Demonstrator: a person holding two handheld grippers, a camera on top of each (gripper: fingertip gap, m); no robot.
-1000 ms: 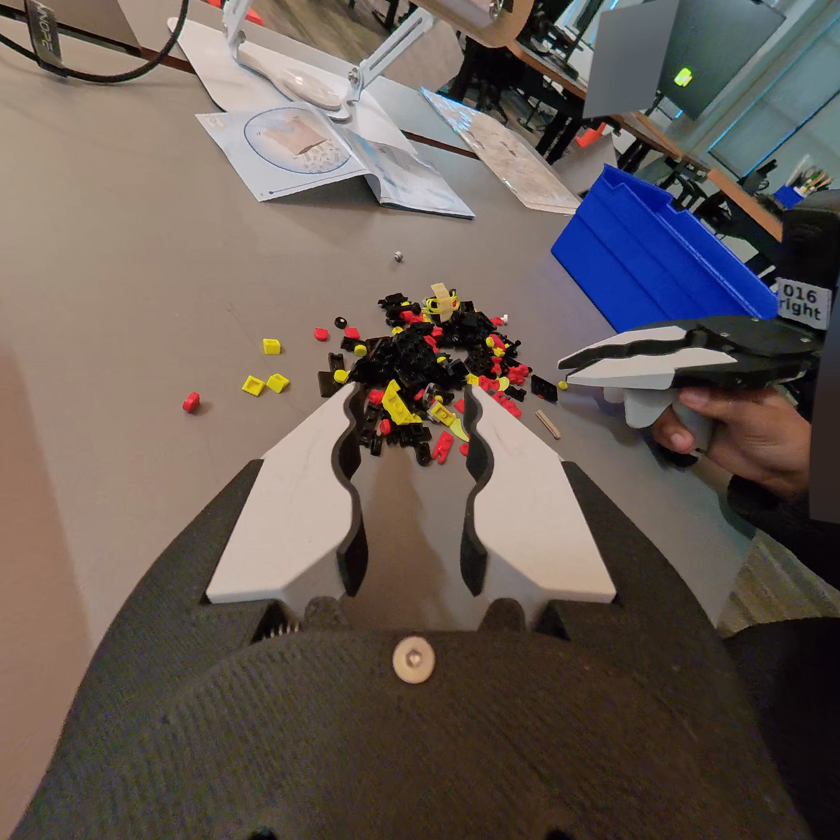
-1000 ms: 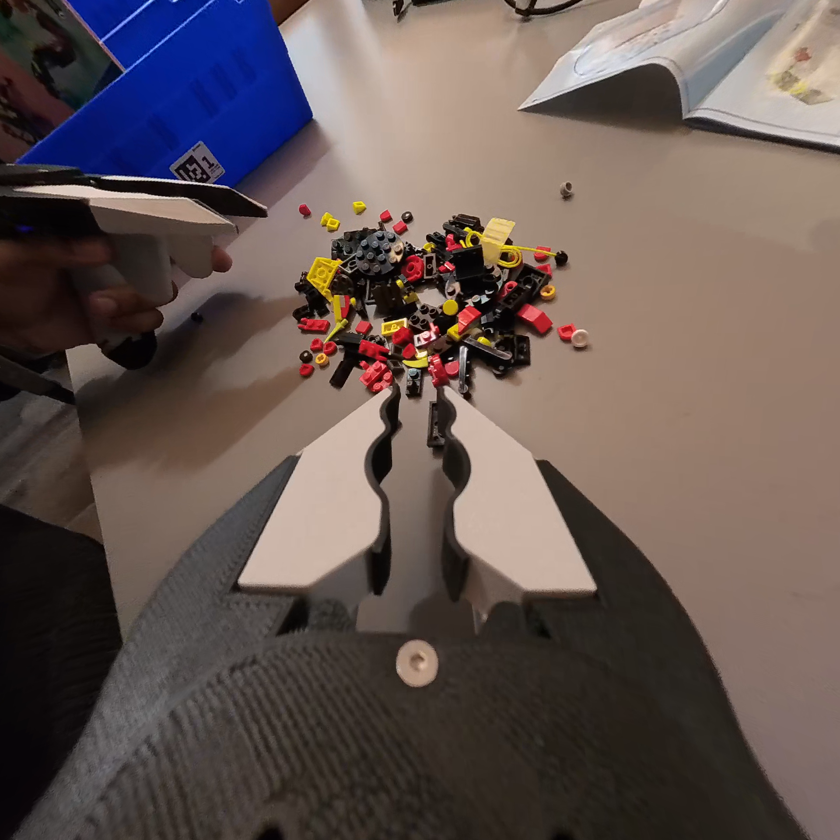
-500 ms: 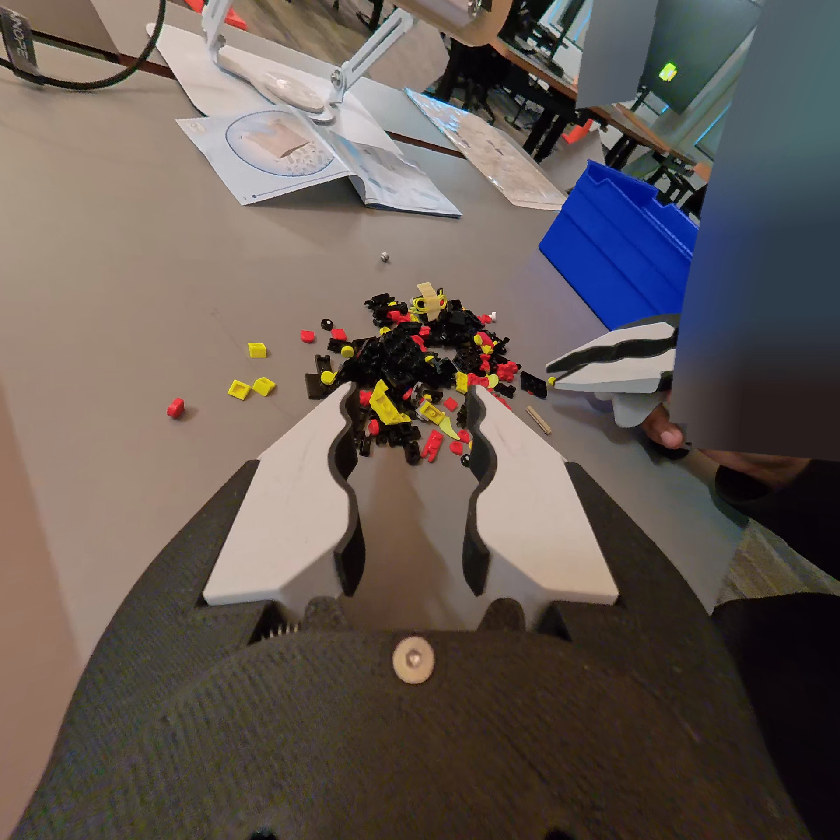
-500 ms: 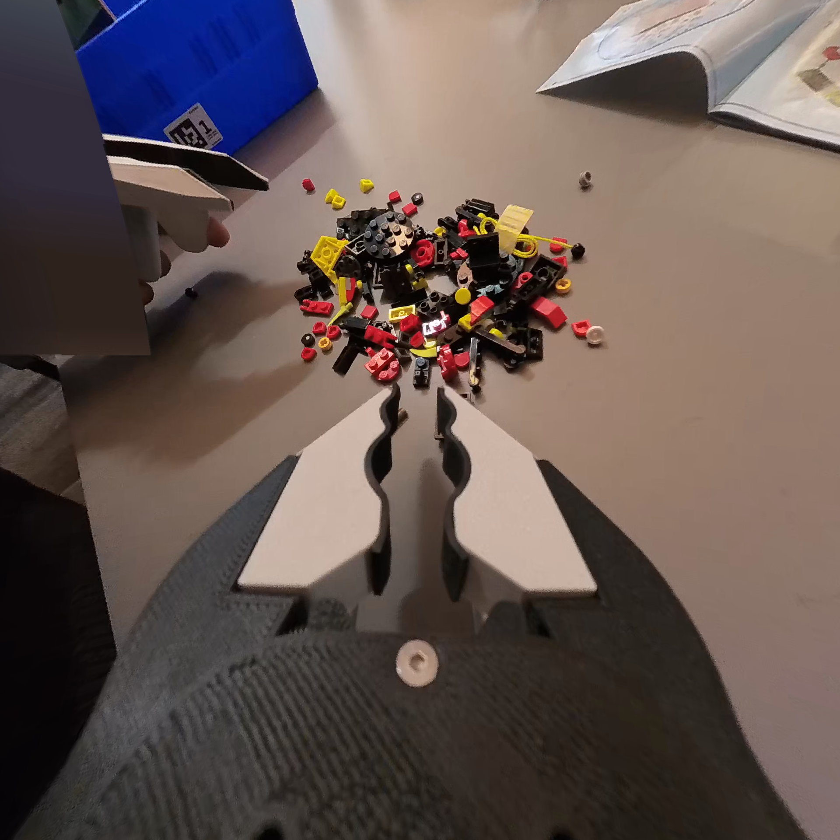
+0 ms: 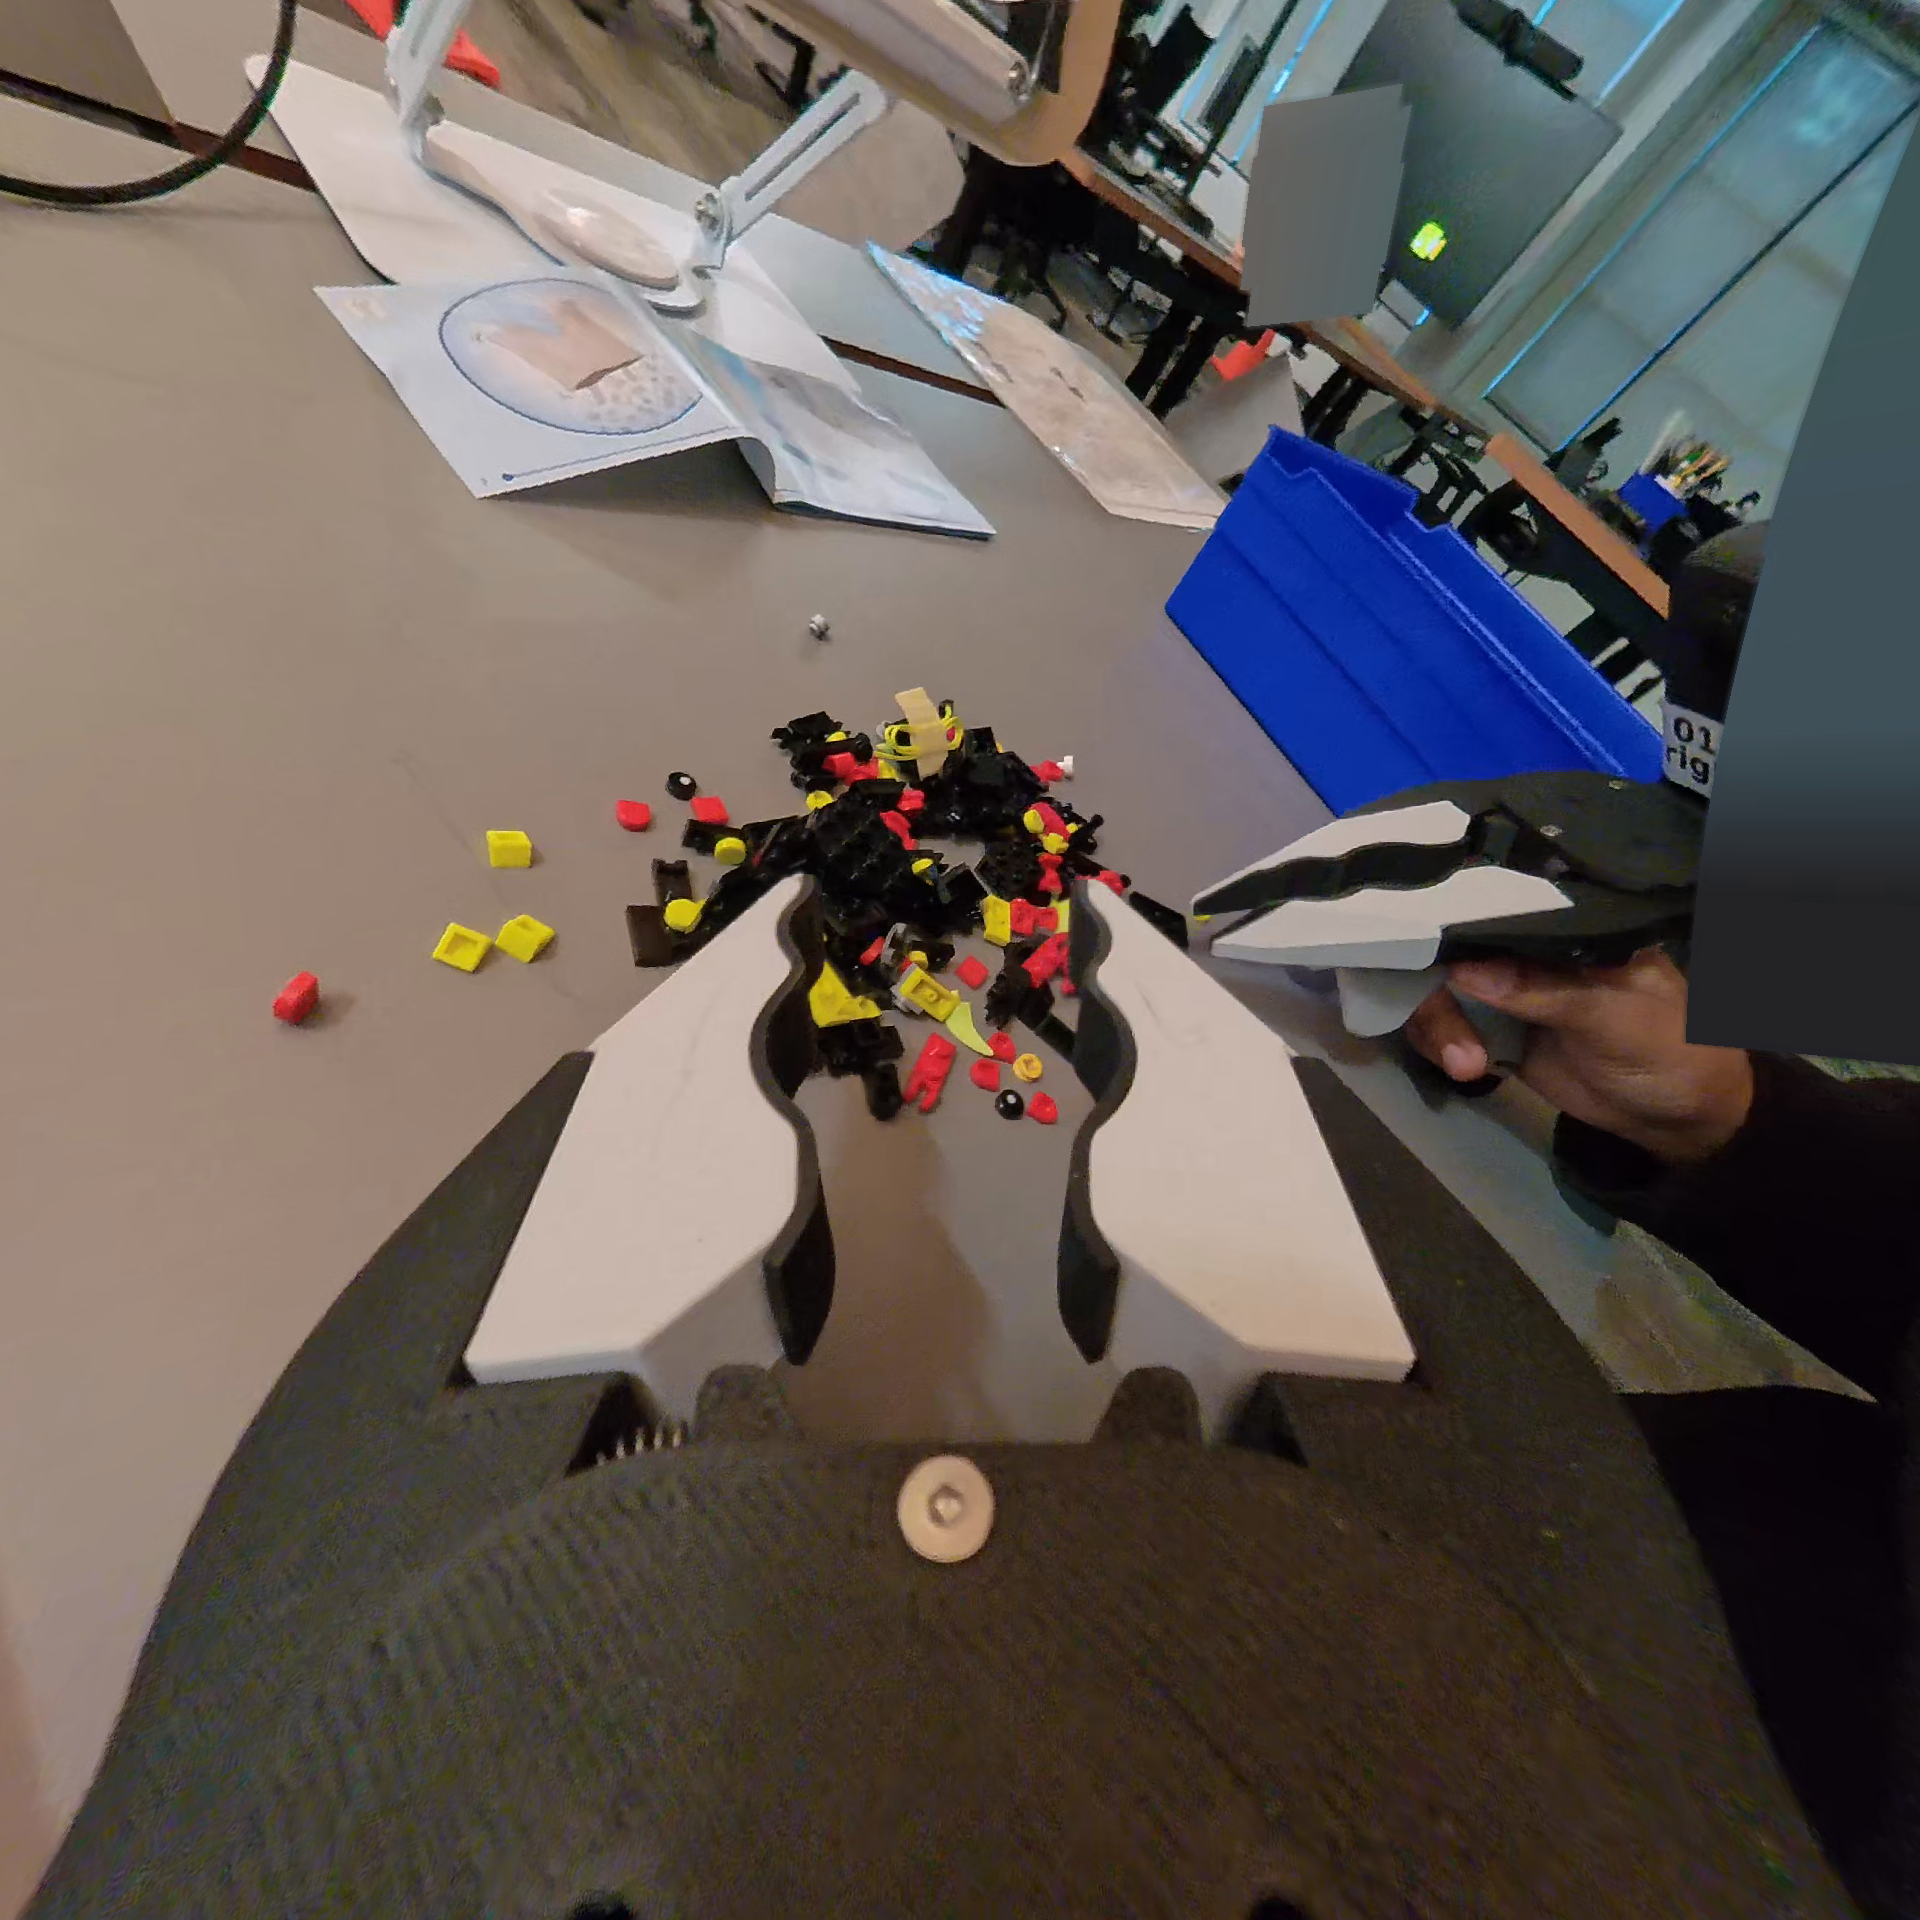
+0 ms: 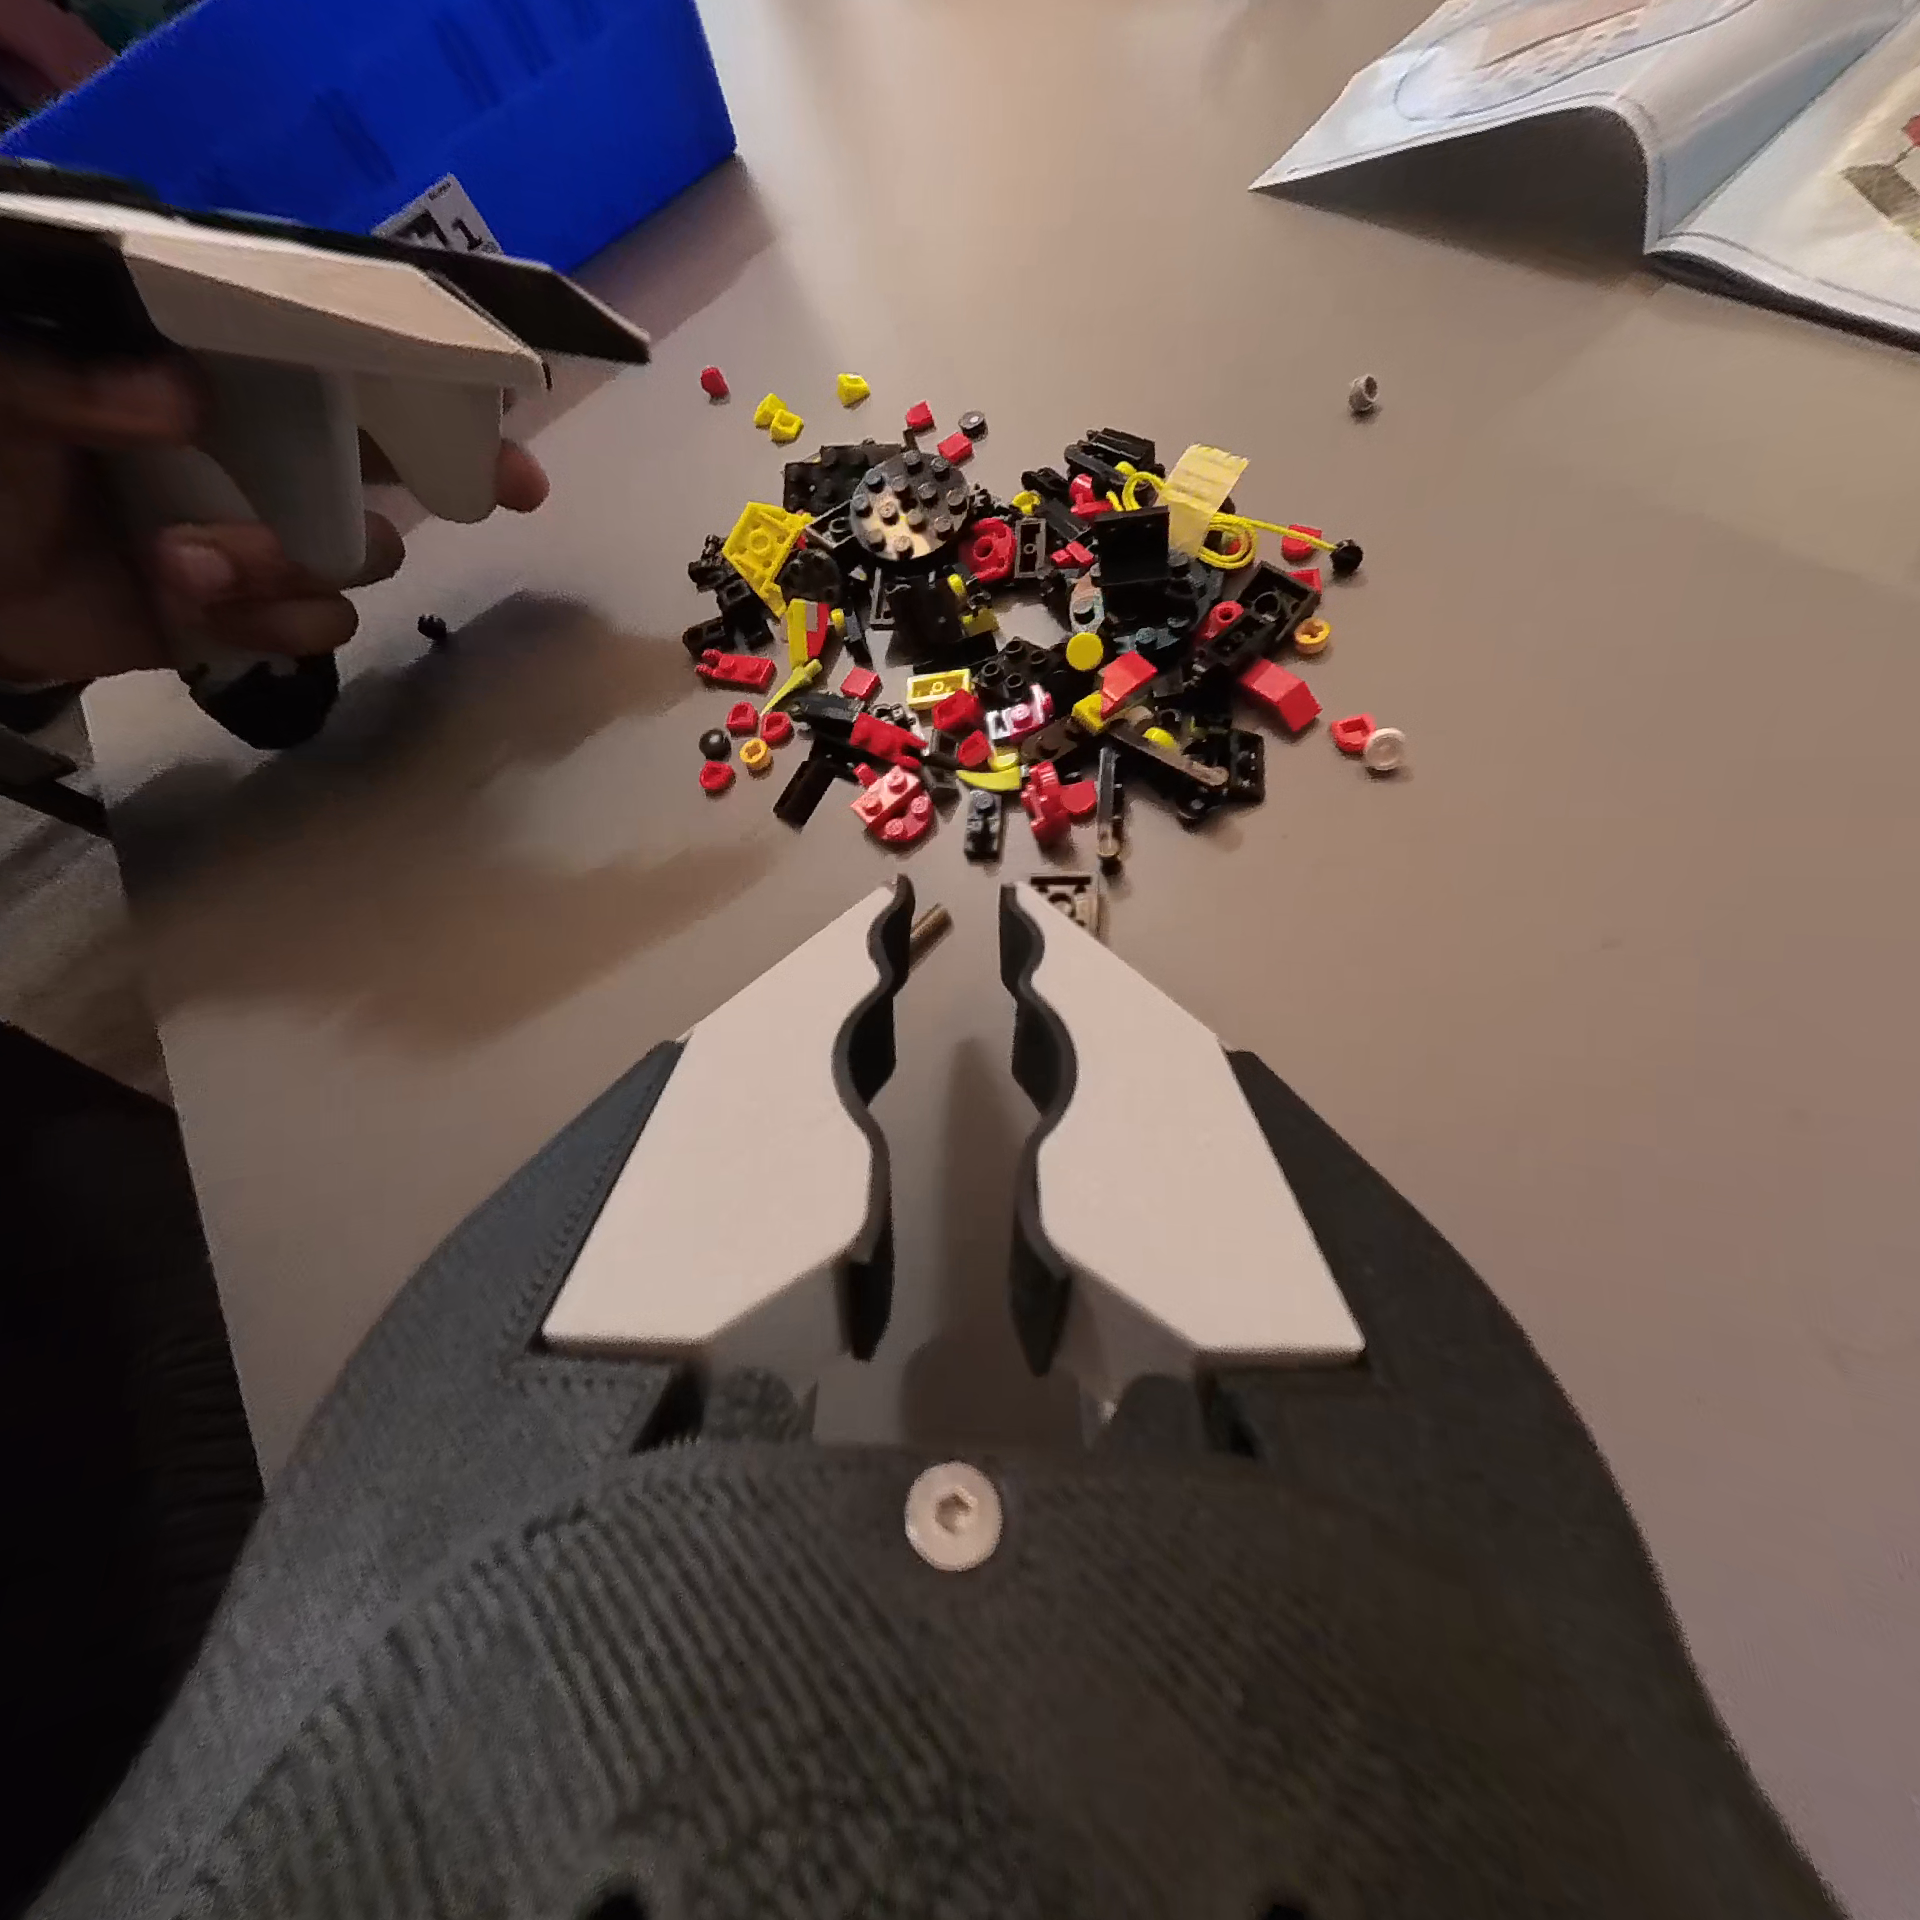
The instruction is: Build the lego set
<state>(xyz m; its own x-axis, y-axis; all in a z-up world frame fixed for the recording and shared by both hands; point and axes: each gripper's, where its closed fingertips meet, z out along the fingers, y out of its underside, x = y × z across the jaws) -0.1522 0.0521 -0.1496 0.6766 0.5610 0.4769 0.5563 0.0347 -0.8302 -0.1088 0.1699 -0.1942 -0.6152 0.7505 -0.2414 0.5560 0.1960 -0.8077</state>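
Observation:
A pile of small black, red and yellow lego pieces (image 5: pixel 914 862) lies on the grey table (image 5: pixel 260 675); it also shows in the right wrist view (image 6: pixel 1018 644). My left gripper (image 5: pixel 940 894) is open and empty, its fingers low on either side of the pile's near part. My right gripper (image 6: pixel 953 894) is open by a narrow gap and empty, just short of the pile's near edge. A tan pin (image 6: pixel 932 923) lies on the table by its left fingertip. The right gripper (image 5: pixel 1210 925) shows at the pile's right, the left gripper (image 6: pixel 571 348) at its upper left.
A blue bin (image 5: pixel 1403 644) stands behind the right gripper. An open instruction booklet (image 5: pixel 644 405) lies beyond the pile, with a white stand base (image 5: pixel 582 208) behind it. Loose yellow pieces (image 5: pixel 494 940) and a red one (image 5: pixel 296 997) lie left of the pile. Some 15 centimeters of space lies between my two pairs of fingers.
My left gripper has moved forward so its fingers reach further over the near pieces. The right gripper has shifted slightly left, with its narrow gap unchanged.

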